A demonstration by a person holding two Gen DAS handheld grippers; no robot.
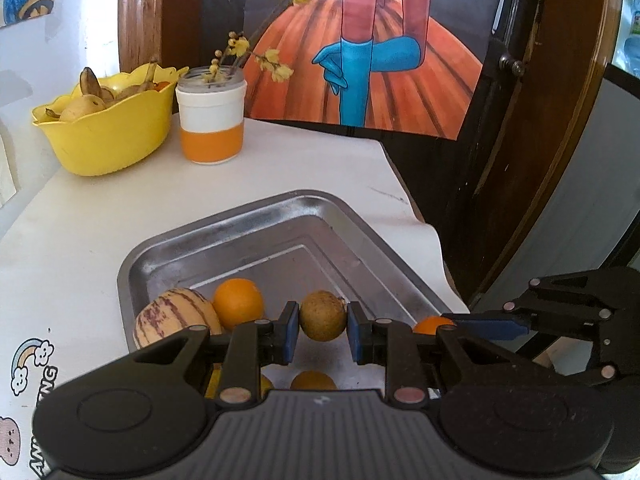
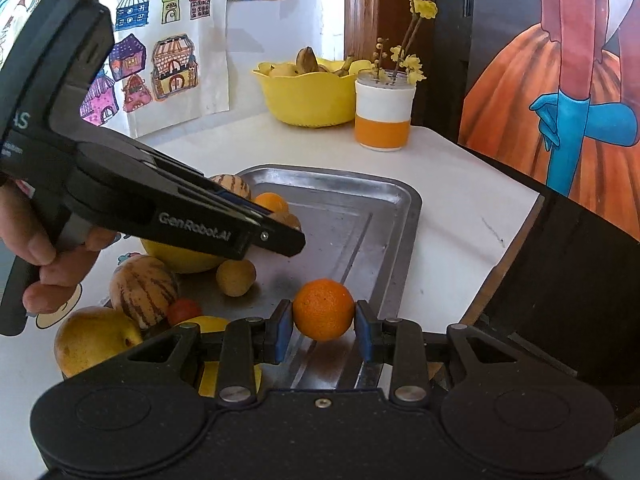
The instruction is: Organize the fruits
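**Two fruits held over the metal tray**

Left wrist view: a brownish round fruit (image 1: 322, 316) is pinched by the left gripper (image 1: 322, 334) above the metal tray (image 1: 280, 216).

Right wrist view: a small orange (image 2: 323, 309) is clamped by the right gripper (image 2: 323, 330), nearer the tray's bare right half.

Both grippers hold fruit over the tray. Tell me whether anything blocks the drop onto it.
Nothing visible does. The brown fruit in the left gripper and the orange in the right gripper sit above bare tray.

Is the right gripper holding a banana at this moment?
No, the right gripper is closed on a round orange above the metal tray.
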